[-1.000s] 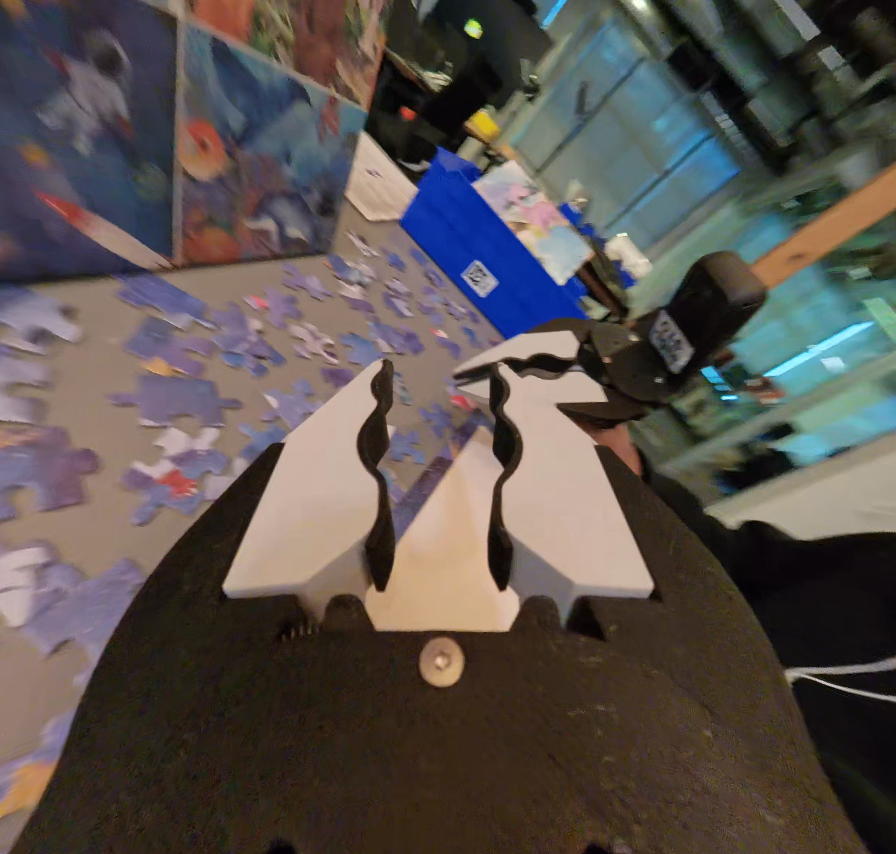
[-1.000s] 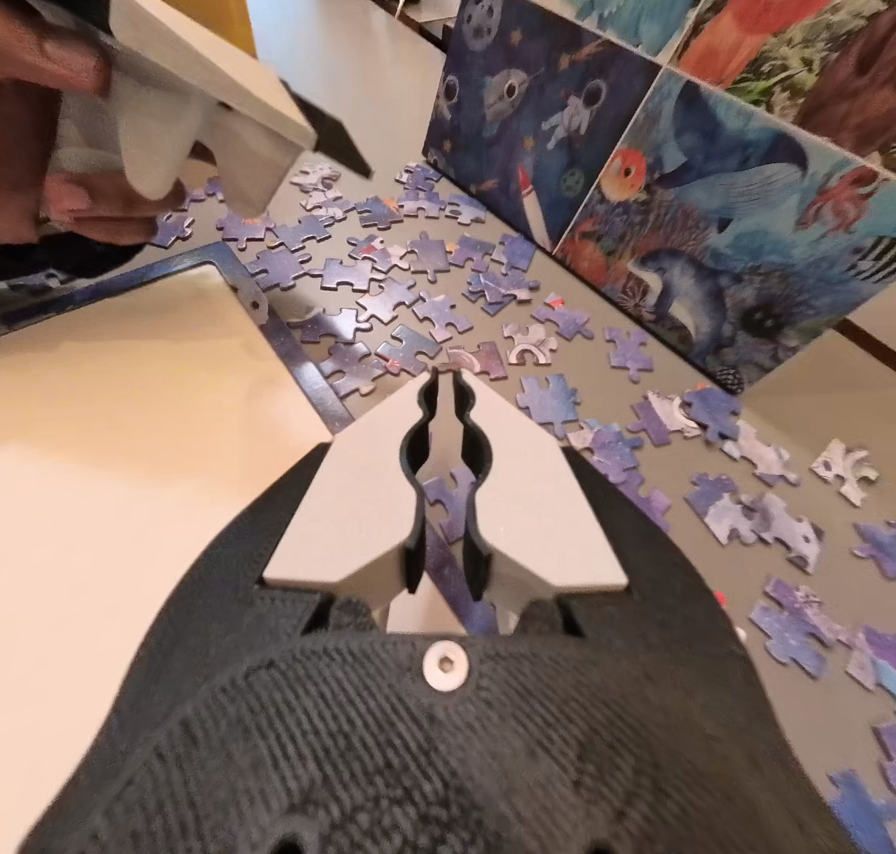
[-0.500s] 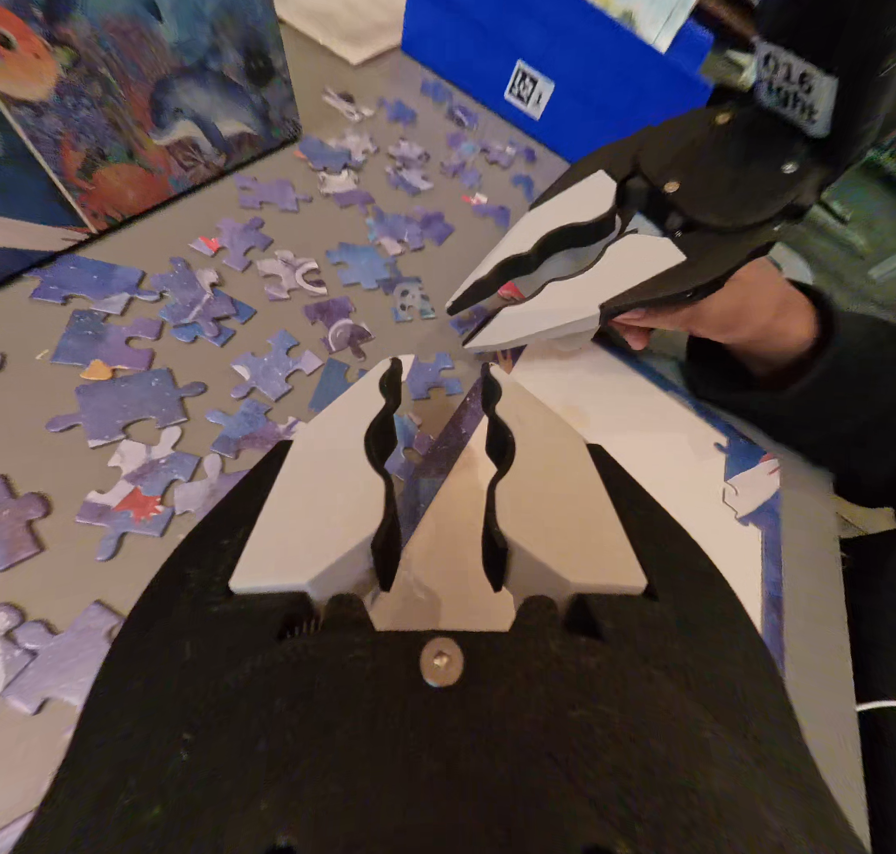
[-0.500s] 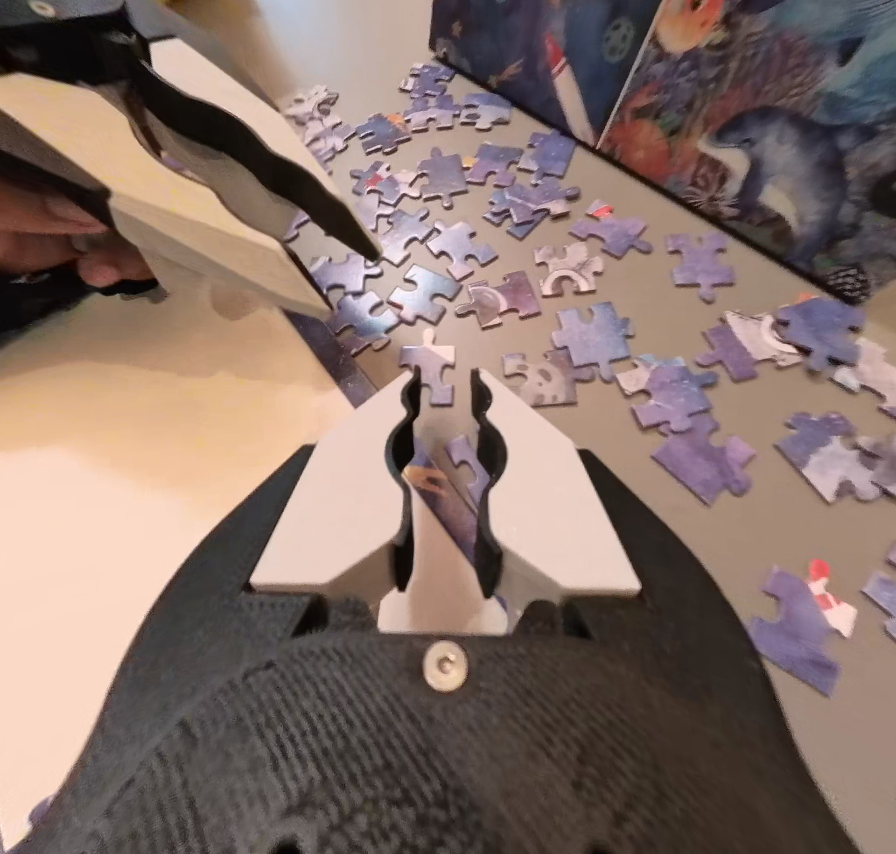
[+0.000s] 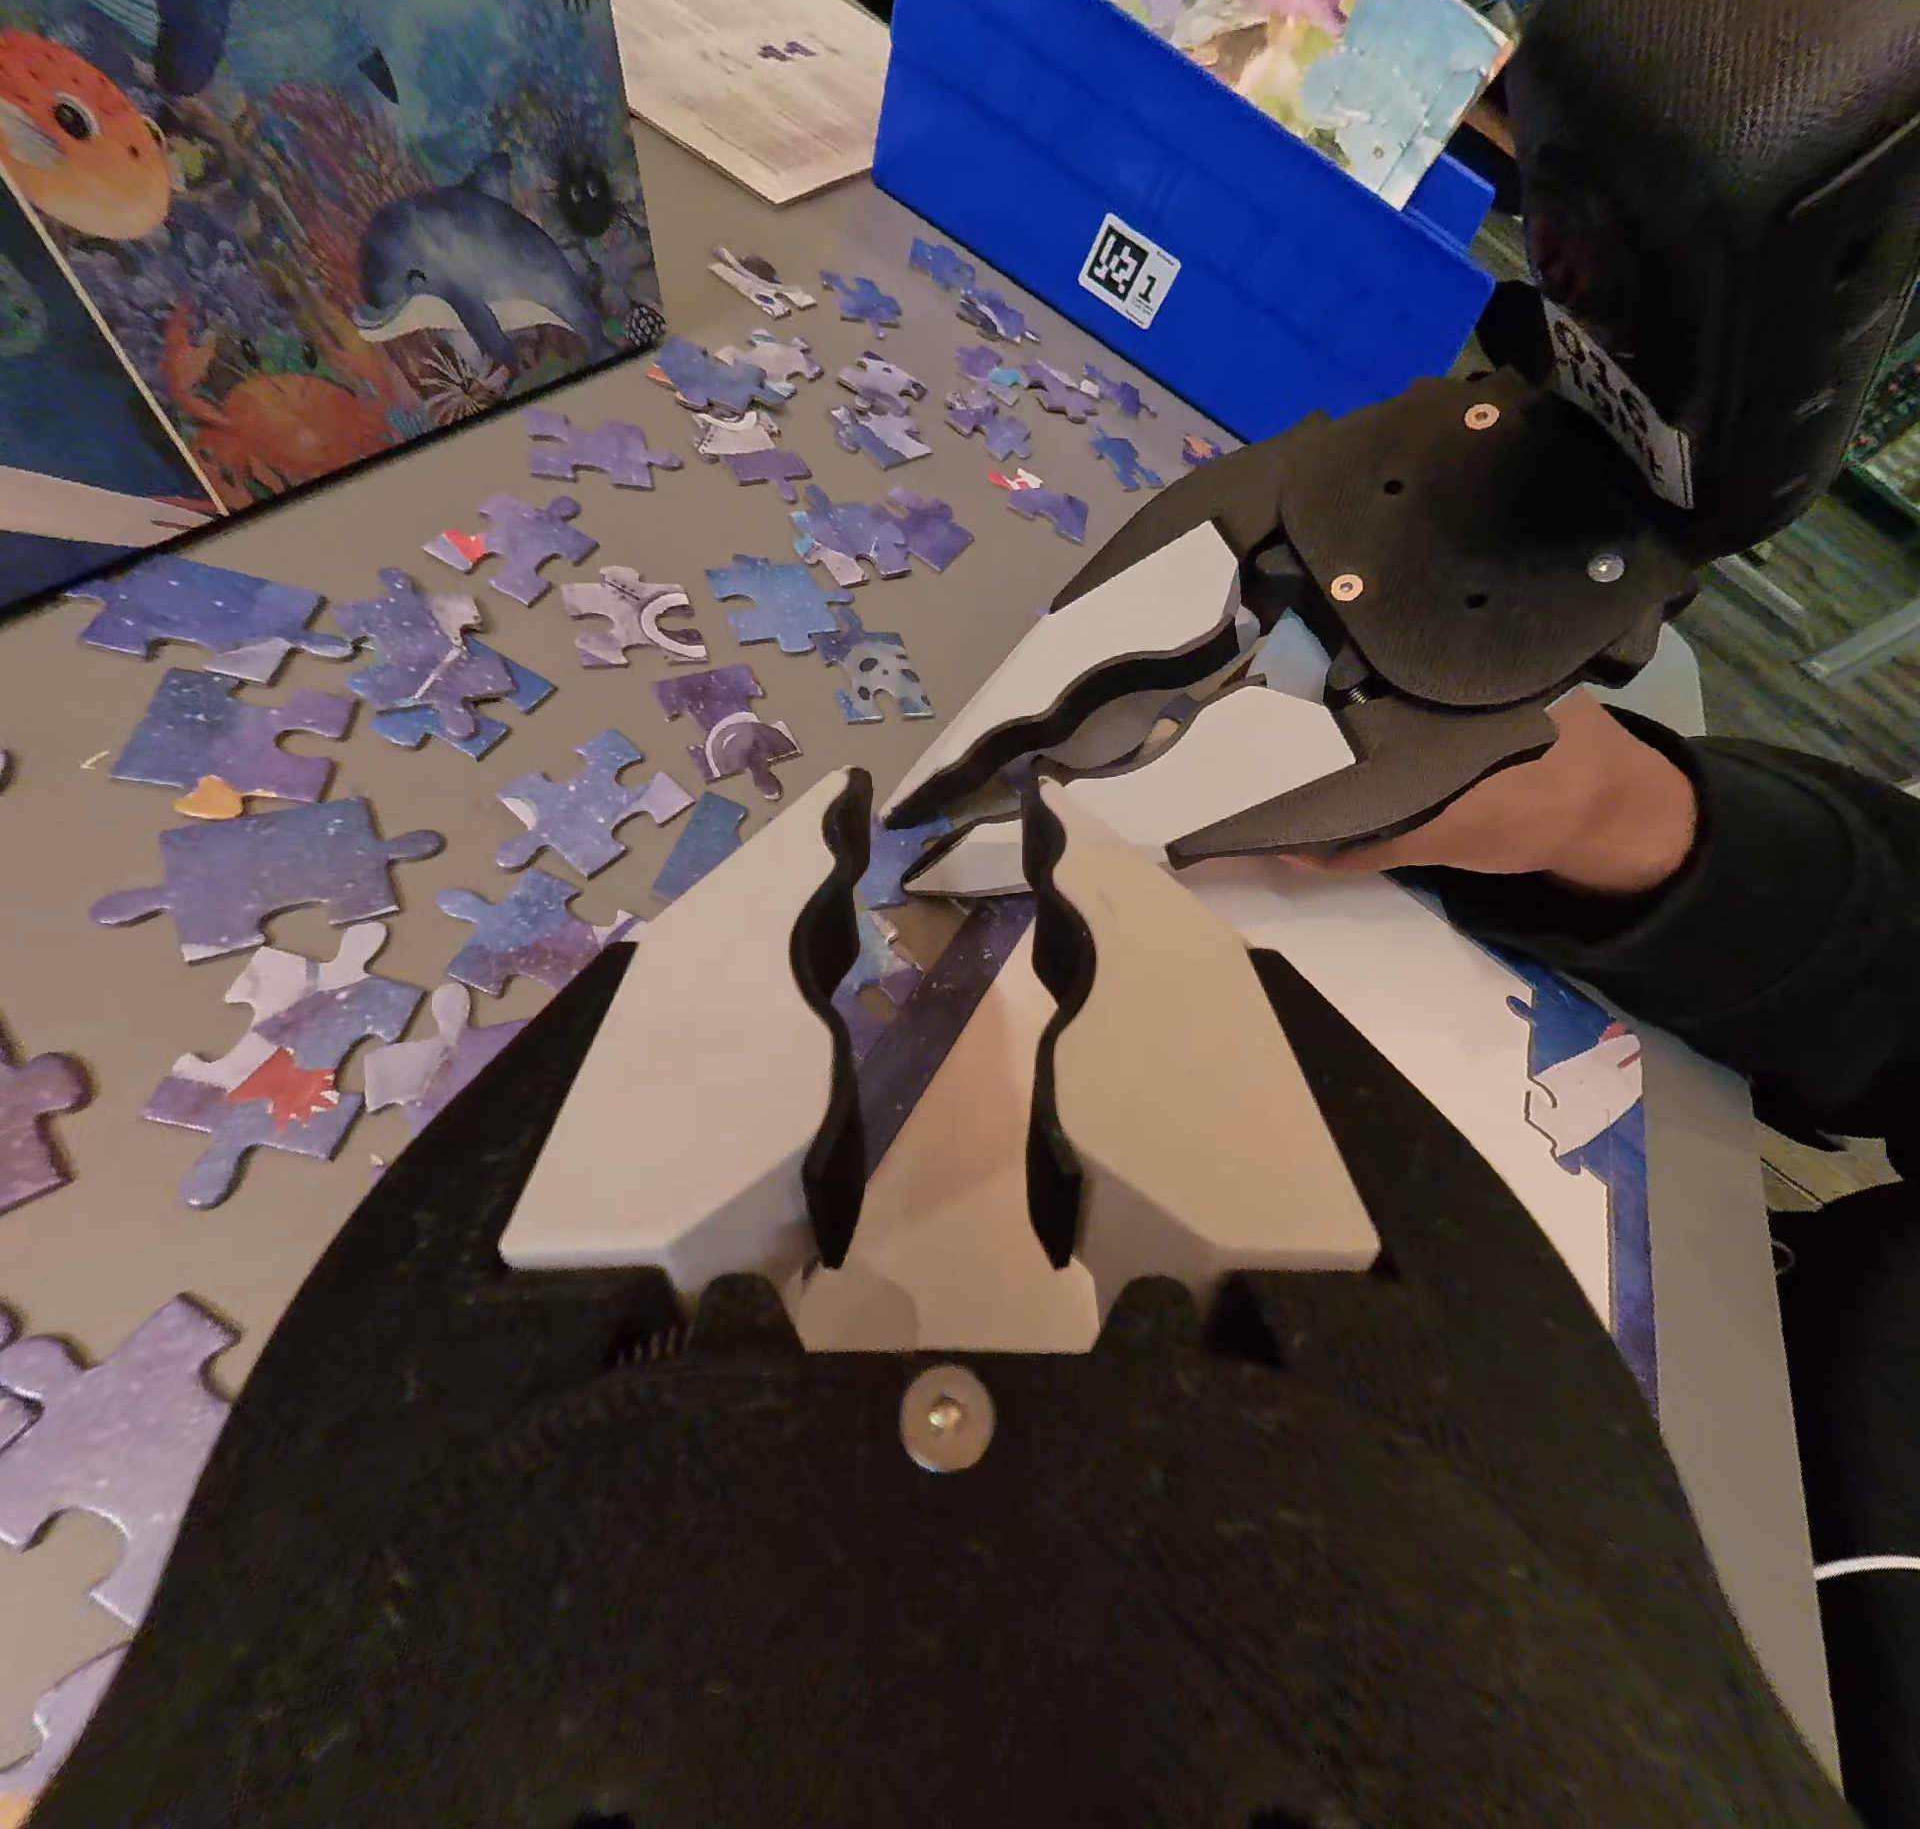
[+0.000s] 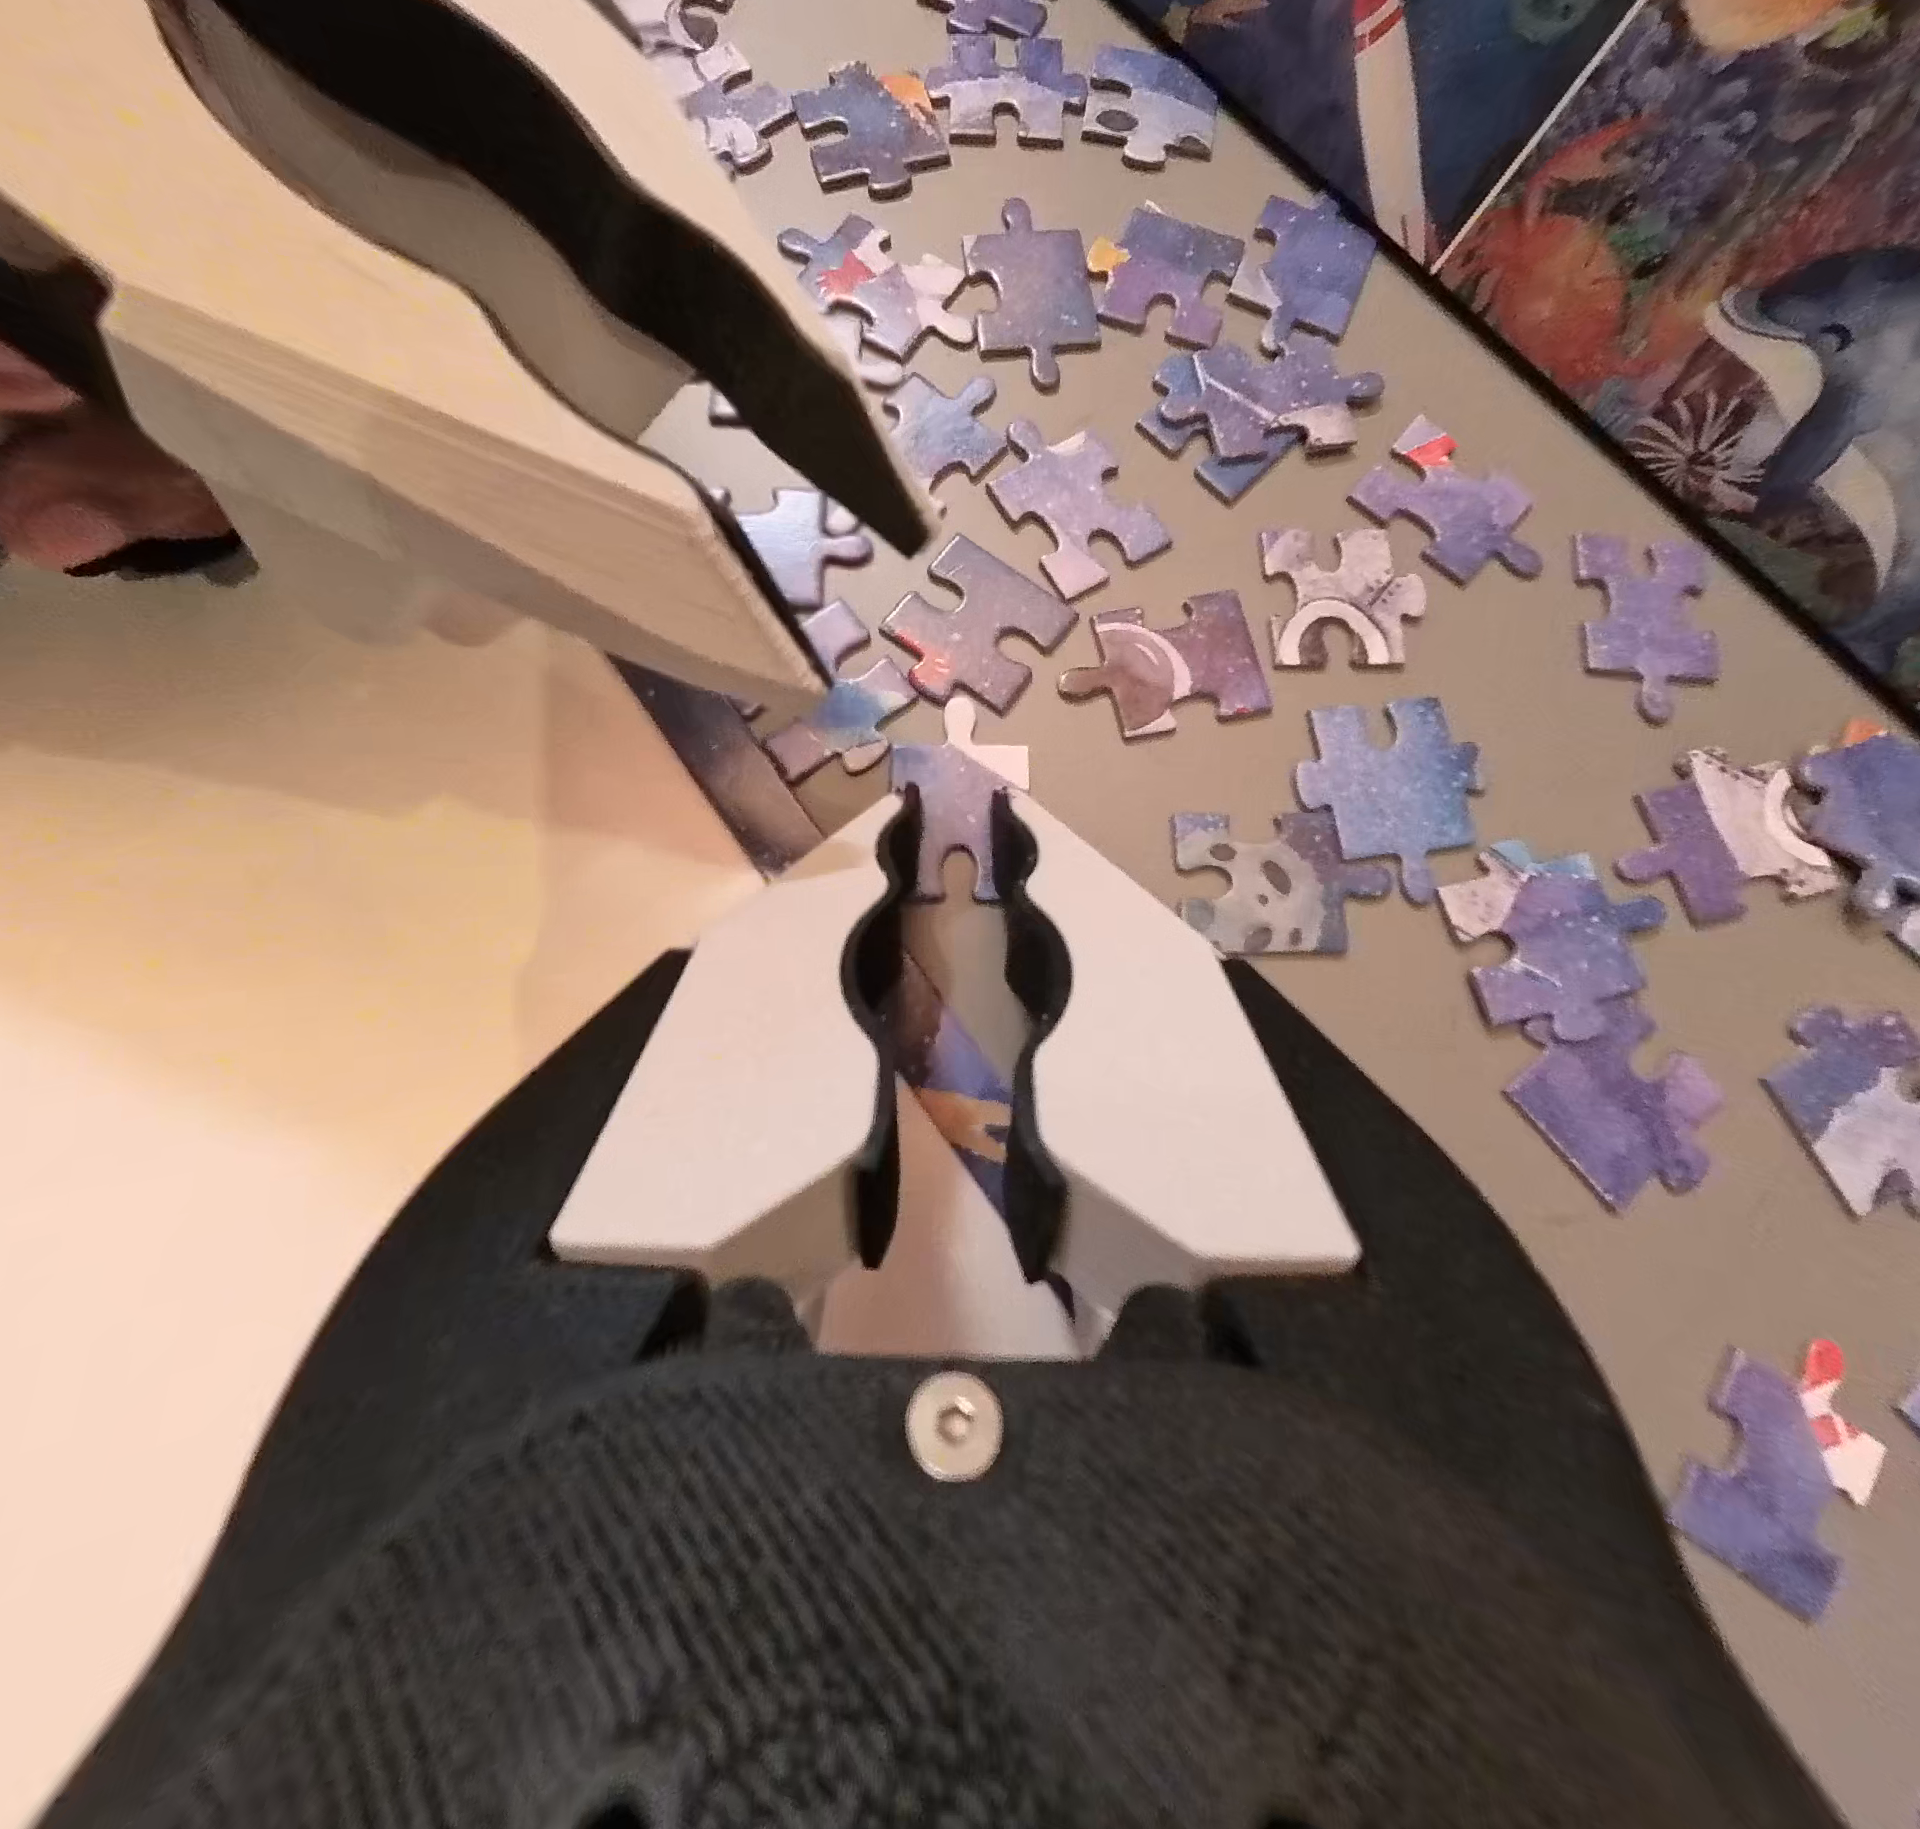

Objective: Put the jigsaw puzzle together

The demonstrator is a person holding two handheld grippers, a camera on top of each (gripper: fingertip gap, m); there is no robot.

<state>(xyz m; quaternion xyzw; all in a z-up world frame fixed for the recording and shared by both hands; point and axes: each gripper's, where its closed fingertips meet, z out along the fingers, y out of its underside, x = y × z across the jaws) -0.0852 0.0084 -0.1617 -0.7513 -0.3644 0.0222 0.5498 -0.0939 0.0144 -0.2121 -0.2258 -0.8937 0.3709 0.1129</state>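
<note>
Two grippers in view. Right gripper (image 6: 951,808) clenched on one purple puzzle piece (image 6: 954,823), pinched at the fingertips, directly over the dark starry corner of the puzzle frame (image 5: 940,1000). Left gripper (image 5: 945,813) released, nothing between its jaws, tips just beside the right gripper's tips. Several dozen loose pieces (image 5: 582,636) spread flat on grey table (image 5: 62,1249); exact count not possible, some overlapping. One piece (image 5: 1584,1073) seated at frame's far border. White frame interior (image 6: 260,948) otherwise bare. Two picture boards (image 6: 1558,169) upright along table's back edge; one blue bin (image 5: 1174,169) beyond the pieces.
</note>
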